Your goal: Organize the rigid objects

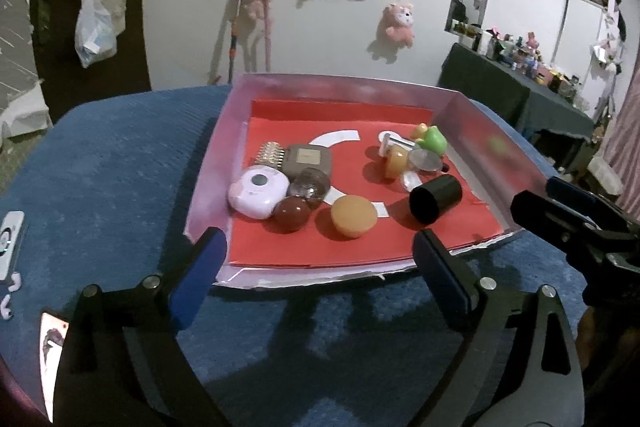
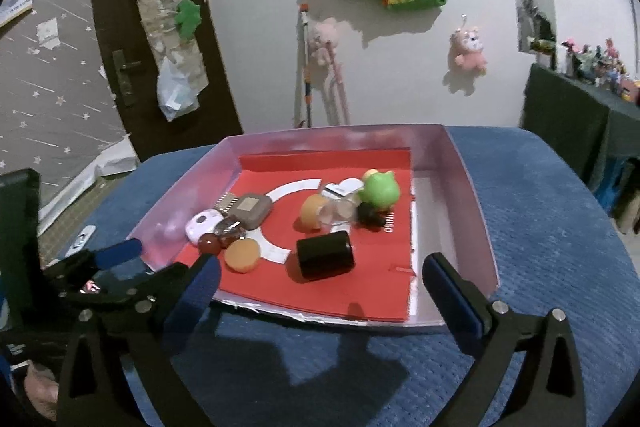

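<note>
A shallow pale-pink cardboard tray [image 1: 208, 163] lined with a red sheet is seen on a blue textured desk [image 1: 120, 163], its near edge ragged and low, its side and far walls higher. Bare blue surface is left in front of the tray and on both sides.

The left tongs [image 1: 318, 277] are spread wide, with nothing between the blue pads; they are held just outside the tray's near edge. The right tongs [image 2: 320, 287] are likewise spread wide and empty, placed before the near edge of the tray.

Inside the tray, two clusters are separated by an open strip of red sheet. Against the left wall are packed a lilac rounded plastic case [image 1: 258, 191], a taupe rounded-square case [image 1: 308, 159], a glossy dark-red ball [image 1: 292, 213] and a clear-and-brown sphere [image 1: 310, 183]; a ribbed metallic piece [image 1: 272, 153] is half hidden behind them. An orange disc-shaped cap [image 1: 354, 215] lies alone near the front, and a black plastic cylinder [image 1: 436, 199] lies on its side beside it. Near the right wall, a green rounded toy figure [image 1: 434, 141] is crowded with a small orange cup [image 1: 396, 161], clear pieces and a white item that cannot be made out.

A white device [image 1: 10, 243] at the desk's left edge is cut off.
</note>
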`<state>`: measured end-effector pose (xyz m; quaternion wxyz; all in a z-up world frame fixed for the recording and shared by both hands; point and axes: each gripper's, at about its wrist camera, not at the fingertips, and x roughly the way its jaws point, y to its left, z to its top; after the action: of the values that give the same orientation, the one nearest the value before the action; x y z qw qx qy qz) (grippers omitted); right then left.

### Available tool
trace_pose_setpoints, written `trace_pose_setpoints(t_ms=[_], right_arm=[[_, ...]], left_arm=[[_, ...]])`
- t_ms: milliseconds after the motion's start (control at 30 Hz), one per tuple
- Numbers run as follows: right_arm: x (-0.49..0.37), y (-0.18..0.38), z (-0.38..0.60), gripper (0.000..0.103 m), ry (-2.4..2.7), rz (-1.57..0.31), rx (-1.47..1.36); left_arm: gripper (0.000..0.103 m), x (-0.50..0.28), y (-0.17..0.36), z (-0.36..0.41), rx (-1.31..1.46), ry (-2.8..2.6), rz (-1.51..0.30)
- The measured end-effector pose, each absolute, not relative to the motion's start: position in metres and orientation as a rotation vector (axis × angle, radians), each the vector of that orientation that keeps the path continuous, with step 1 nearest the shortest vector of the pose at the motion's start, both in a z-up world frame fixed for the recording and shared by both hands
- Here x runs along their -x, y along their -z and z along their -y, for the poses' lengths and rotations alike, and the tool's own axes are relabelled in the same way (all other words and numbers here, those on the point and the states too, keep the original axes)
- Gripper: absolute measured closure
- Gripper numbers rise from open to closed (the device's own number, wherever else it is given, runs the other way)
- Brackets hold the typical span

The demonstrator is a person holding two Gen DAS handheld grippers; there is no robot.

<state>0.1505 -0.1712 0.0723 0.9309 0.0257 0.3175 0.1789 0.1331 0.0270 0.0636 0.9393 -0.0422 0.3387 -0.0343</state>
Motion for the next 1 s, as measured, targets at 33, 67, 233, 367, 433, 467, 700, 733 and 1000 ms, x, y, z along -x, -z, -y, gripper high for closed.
trace_pose_setpoints(t_ms=[33,67,233,367,433,467,700,733,1000], right_arm=[[-0.15,-0.071,0.173,0.0,-0.358,-0.648,-0.056],[-0.149,-0.07,0.173,0.0,-0.352,-0.646,-0.058],[-0.144,-0.064,0.172,0.0,-0.319,-0.643,-0.041],[-0.144,-0.058,0.172,0.0,-0.309,-0.651,-0.034],[-0.145,-0.055,0.172,0.0,-0.307,-0.661,-0.036],[-0.146,-0.054,0.172,0.0,-0.306,-0.662,-0.035],[-0.149,-0.046,0.169,0.0,-0.297,-0.685,-0.024],[-0.15,-0.045,0.168,0.0,-0.296,-0.688,-0.022],[-0.153,-0.041,0.166,0.0,-0.294,-0.703,-0.01]], left_arm=[[0.008,-0.132,-0.064,-0.027,0.082,0.065,-0.688],[0.008,-0.132,-0.064,-0.026,0.077,0.057,-0.683],[0.0,-0.127,-0.062,-0.028,0.051,-0.003,-0.667],[0.0,-0.126,-0.057,-0.03,0.036,-0.043,-0.667],[0.0,-0.127,-0.054,-0.032,0.037,-0.055,-0.669],[0.0,-0.127,-0.052,-0.033,0.034,-0.062,-0.673],[0.0,-0.13,-0.042,-0.032,0.017,-0.073,-0.7],[0.0,-0.131,-0.042,-0.032,0.014,-0.072,-0.709],[0.0,-0.133,-0.041,-0.032,0.021,-0.057,-0.719]])
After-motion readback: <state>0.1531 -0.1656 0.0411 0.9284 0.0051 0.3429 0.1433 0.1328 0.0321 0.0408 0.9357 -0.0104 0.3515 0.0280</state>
